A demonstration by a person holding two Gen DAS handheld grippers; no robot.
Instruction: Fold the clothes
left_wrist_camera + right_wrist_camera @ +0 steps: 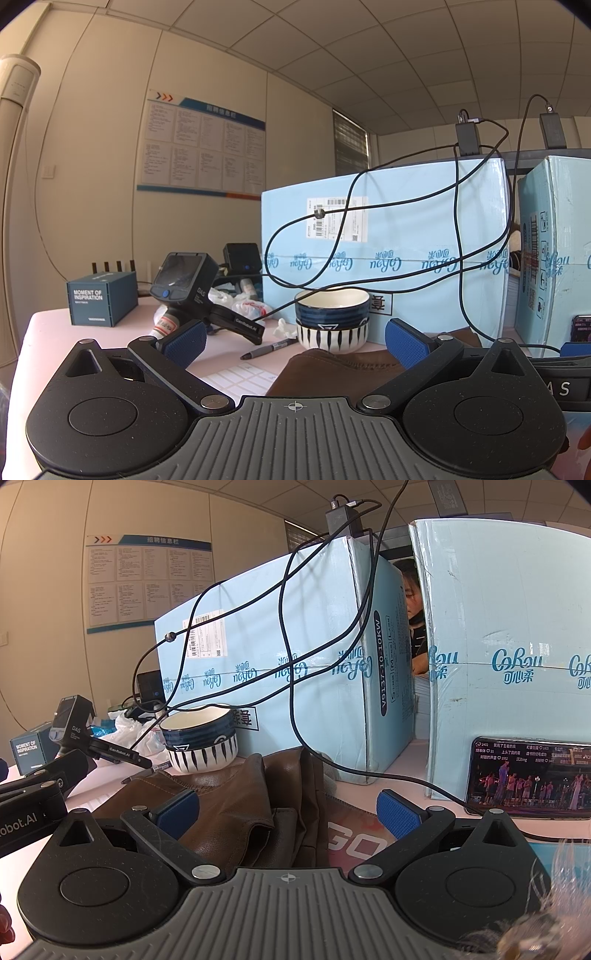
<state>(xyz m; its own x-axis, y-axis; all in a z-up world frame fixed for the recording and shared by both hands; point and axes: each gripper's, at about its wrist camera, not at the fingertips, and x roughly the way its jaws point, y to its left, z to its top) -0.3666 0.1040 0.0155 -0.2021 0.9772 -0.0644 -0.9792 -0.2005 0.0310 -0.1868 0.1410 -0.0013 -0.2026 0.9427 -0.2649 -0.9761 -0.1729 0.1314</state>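
Note:
A brown leather-look garment (236, 805) lies crumpled on the pink table (388, 786), partly over a printed sheet (354, 840). My right gripper (288, 812) hovers just above its near edge, open, nothing between the blue pads (400, 814). In the left wrist view the same brown garment (332, 367) shows low between the fingers. My left gripper (295, 343) is open and empty, above the garment's left end. The left gripper's body (33, 805) shows at the left edge of the right wrist view.
Two stacked bowls (201, 738) stand behind the garment, a marker pen (267, 349) beside them. Large light-blue cartons (280, 657) with dangling black cables (295, 686) wall off the back. A lit phone (528, 777) leans at right. A spare gripper (192, 291) and small blue box (99, 297) sit left.

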